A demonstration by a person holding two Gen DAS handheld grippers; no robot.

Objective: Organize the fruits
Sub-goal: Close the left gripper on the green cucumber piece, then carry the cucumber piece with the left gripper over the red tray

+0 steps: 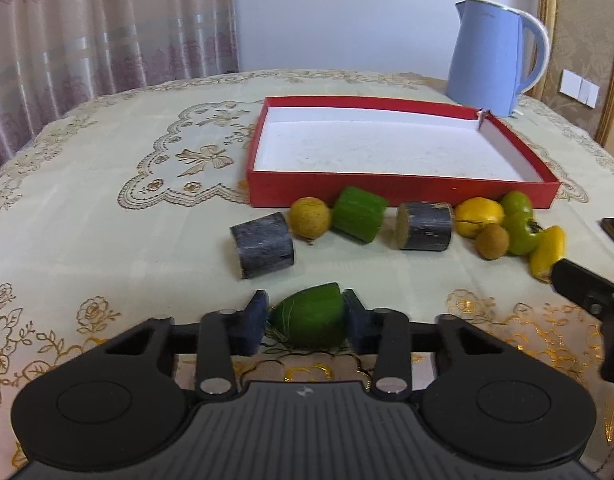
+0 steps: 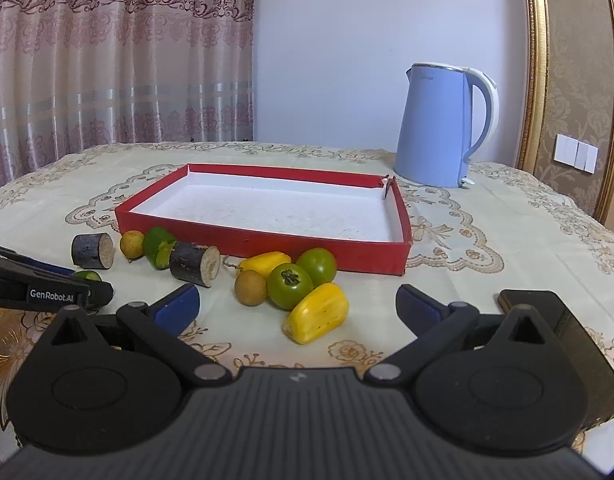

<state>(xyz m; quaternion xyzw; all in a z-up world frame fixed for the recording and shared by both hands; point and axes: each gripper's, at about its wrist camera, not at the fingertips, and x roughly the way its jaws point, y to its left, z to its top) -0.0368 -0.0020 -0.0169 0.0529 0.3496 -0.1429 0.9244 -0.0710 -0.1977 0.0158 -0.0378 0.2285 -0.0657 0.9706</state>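
Observation:
My left gripper (image 1: 307, 320) is shut on a green cut fruit piece (image 1: 311, 318) low over the tablecloth, with a blue pad against each side. In the right wrist view the same left gripper (image 2: 83, 284) shows at the left edge with the green piece (image 2: 87, 276) peeking out. In front of the red tray (image 1: 387, 190) lie two dark sugarcane chunks (image 1: 263, 244), a yellow longan (image 1: 310, 217), another green piece (image 1: 359, 214), green tomatoes (image 2: 289, 285) and yellow fruits (image 2: 317, 312). My right gripper (image 2: 297, 304) stands open, wide around the near yellow fruit without touching it.
The red tray (image 2: 267, 246) is white inside and holds nothing. A blue kettle (image 2: 439, 128) stands behind its far right corner. A dark phone (image 2: 547, 312) lies by my right gripper's right finger. Curtains hang behind the round table.

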